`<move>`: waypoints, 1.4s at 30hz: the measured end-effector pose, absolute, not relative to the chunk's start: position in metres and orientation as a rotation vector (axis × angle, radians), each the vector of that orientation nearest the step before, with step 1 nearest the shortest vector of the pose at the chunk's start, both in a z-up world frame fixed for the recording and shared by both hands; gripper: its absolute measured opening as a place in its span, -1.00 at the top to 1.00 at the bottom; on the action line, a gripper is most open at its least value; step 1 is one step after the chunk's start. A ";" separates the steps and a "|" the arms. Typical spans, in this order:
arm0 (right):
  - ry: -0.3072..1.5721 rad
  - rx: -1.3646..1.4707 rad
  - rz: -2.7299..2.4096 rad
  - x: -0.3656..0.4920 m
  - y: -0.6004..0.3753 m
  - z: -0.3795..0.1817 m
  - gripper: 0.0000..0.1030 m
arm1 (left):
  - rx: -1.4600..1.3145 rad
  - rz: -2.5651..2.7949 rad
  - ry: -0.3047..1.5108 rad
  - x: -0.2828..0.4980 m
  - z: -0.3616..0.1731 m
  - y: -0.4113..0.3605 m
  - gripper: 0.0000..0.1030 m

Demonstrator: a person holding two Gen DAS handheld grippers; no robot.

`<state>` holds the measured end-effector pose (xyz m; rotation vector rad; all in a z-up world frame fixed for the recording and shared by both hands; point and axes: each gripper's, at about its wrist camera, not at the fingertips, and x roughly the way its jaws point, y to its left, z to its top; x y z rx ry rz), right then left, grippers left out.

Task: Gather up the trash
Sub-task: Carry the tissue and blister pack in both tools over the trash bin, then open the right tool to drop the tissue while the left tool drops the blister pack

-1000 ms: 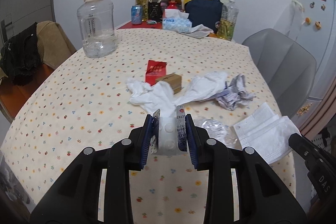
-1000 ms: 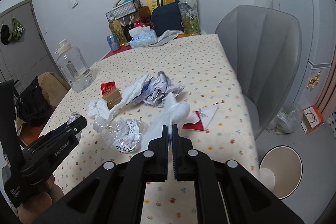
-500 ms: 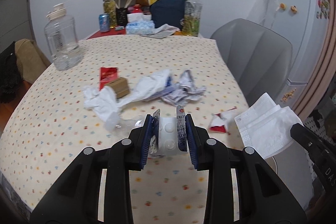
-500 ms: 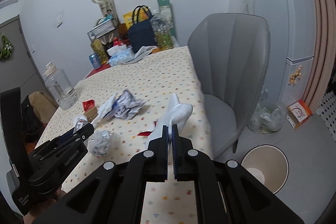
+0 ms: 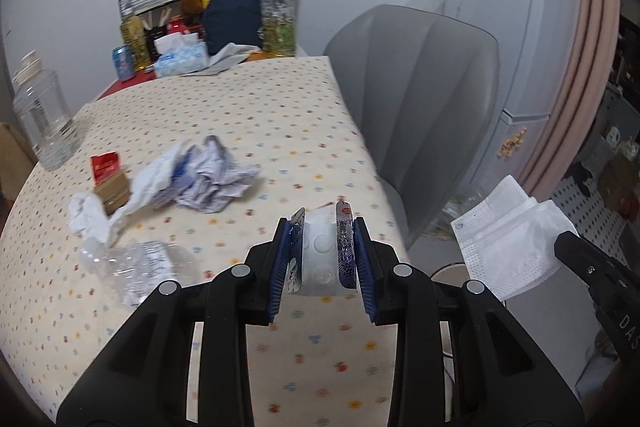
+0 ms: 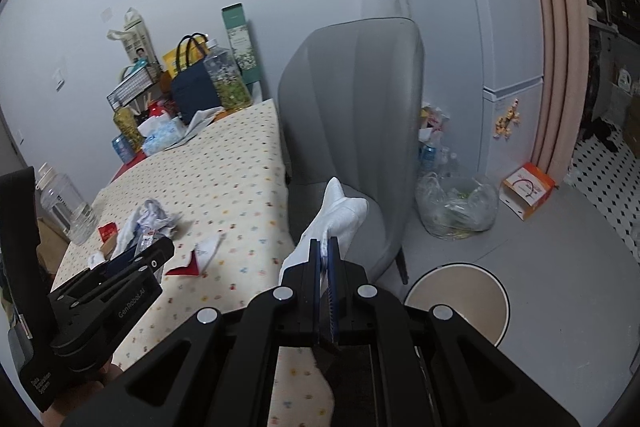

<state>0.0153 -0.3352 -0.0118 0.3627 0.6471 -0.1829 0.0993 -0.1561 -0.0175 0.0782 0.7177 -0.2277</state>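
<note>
My left gripper (image 5: 322, 239) is shut on a bent pill blister pack (image 5: 323, 255) and holds it above the table's right edge. My right gripper (image 6: 325, 253) is shut on a white face mask (image 6: 340, 215), which also shows in the left wrist view (image 5: 508, 247); it hangs past the table, above the floor. A round open trash bin (image 6: 460, 297) stands on the floor below right. On the tablecloth (image 5: 248, 115) lie crumpled paper (image 5: 212, 179), a white tissue (image 5: 90, 219), a crushed plastic bottle (image 5: 140, 267), a red packet (image 5: 105, 165), a small brown box (image 5: 112, 191) and a red-white wrapper (image 6: 196, 259).
A grey chair (image 6: 360, 127) stands at the table's right side, next to the bin. A clear bag of rubbish (image 6: 456, 207) and an orange box (image 6: 528, 189) sit by the fridge (image 6: 500, 27). A water jug (image 5: 42, 123), bags and bottles crowd the table's far end.
Both grippers have swung right with their loads, from over the table's middle to its right edge. The bin and floor have come into fuller view.
</note>
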 end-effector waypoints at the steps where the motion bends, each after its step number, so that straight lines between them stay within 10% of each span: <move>1: 0.649 0.369 -0.192 0.015 -0.341 -0.014 0.91 | 0.088 -0.237 0.719 0.100 -0.018 -0.163 0.39; 38: 0.766 0.551 -0.438 0.021 -0.493 -0.106 0.83 | 0.282 -0.448 0.857 0.132 -0.080 -0.346 0.39; 42: 0.756 0.548 -0.460 0.018 -0.498 -0.108 0.04 | 0.297 -0.454 0.868 0.135 -0.087 -0.357 0.39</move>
